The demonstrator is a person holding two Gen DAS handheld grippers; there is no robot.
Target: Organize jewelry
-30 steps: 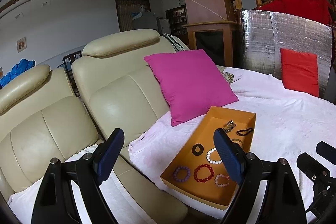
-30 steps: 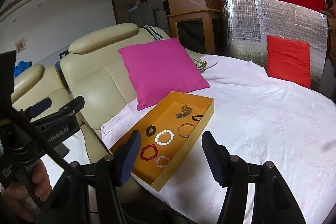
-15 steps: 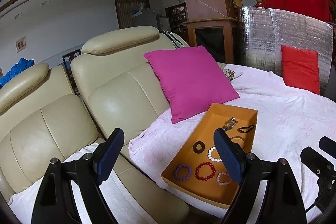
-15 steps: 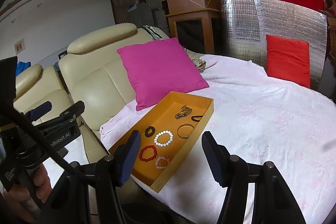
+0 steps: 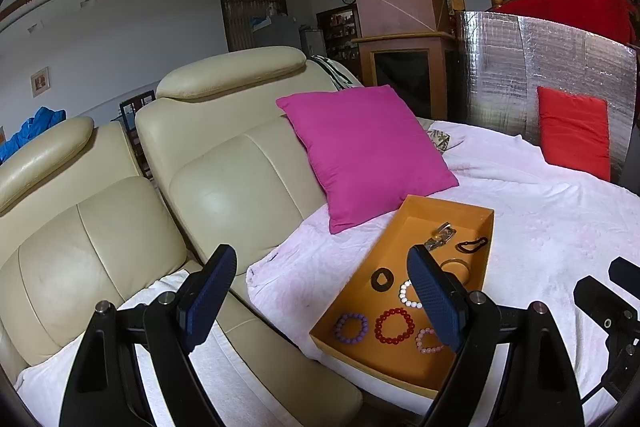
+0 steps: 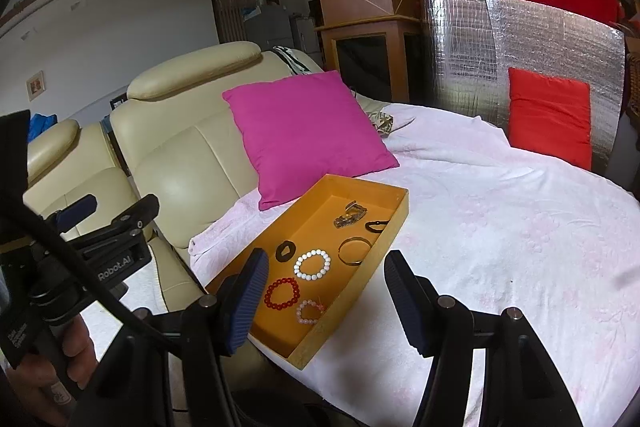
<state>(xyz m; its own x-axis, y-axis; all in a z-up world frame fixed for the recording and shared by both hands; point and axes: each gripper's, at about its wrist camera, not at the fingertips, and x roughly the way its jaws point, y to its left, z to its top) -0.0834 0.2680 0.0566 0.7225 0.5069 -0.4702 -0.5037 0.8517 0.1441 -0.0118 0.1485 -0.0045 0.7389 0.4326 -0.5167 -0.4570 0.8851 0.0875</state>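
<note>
An orange tray lies on the white-covered surface. It holds several pieces: a red bead bracelet, a white bead bracelet, a purple one, a pale pink one, a black ring, a gold bangle, a black loop and a metal clasp piece. My left gripper is open and empty, above the tray's near left side. My right gripper is open and empty, above the tray's near end.
A magenta cushion leans on the cream leather sofa behind the tray. A red cushion rests against a silver foil panel at the far right. The white cover spreads right of the tray.
Both views have shifted slightly, so the tray sits a little lower and nearer in the frames. Both grippers stay open and empty.
</note>
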